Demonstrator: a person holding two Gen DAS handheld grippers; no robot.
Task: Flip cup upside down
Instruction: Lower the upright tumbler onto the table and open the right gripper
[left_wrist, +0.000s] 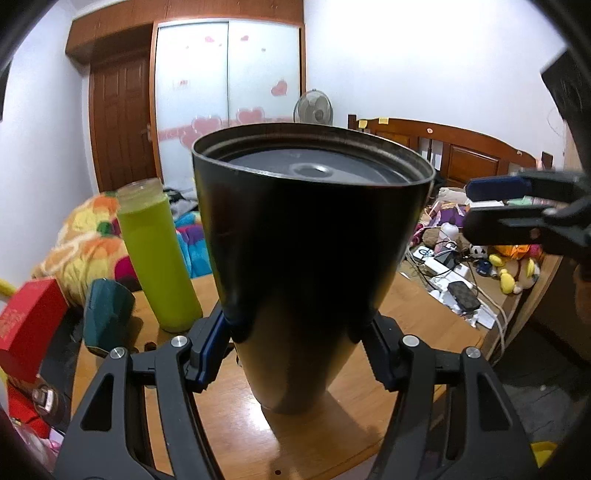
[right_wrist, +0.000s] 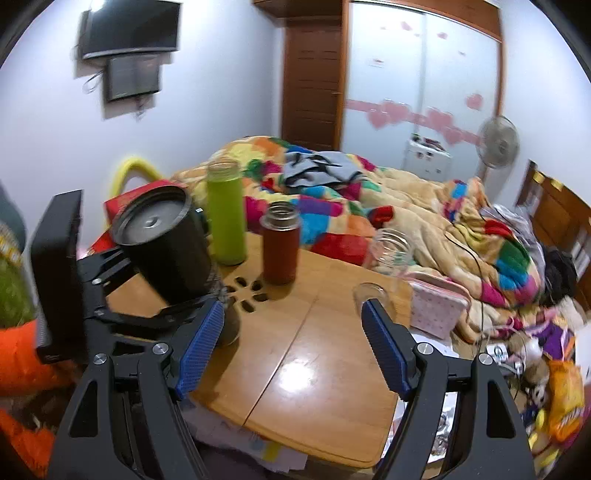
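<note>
Between the blue-padded fingers of the left gripper (left_wrist: 295, 350) sits the tall black metal cup (left_wrist: 310, 236), base uppermost — its recessed grey bottom faces up, and its narrow end rests on or just above the glossy wooden table (left_wrist: 413, 325); contact there is hard to judge. Both pads press the cup's lower sides, so this gripper is clamped on it. From the right wrist view the same cup (right_wrist: 166, 243) appears at ten o'clock, tilted, held by the black linkage of the left gripper (right_wrist: 147, 291). The right gripper (right_wrist: 293, 347) holds nothing, its ribbed blue pads spread wide over bare tabletop (right_wrist: 317, 369). At twelve o'clock of it stand a lime-green cylindrical bottle (right_wrist: 226, 218) and a rust-red steel-necked flask (right_wrist: 280, 243); at one o'clock — a clear glass jar (right_wrist: 391, 254). Behind lies a patchwork quilt (right_wrist: 332, 206).
</note>
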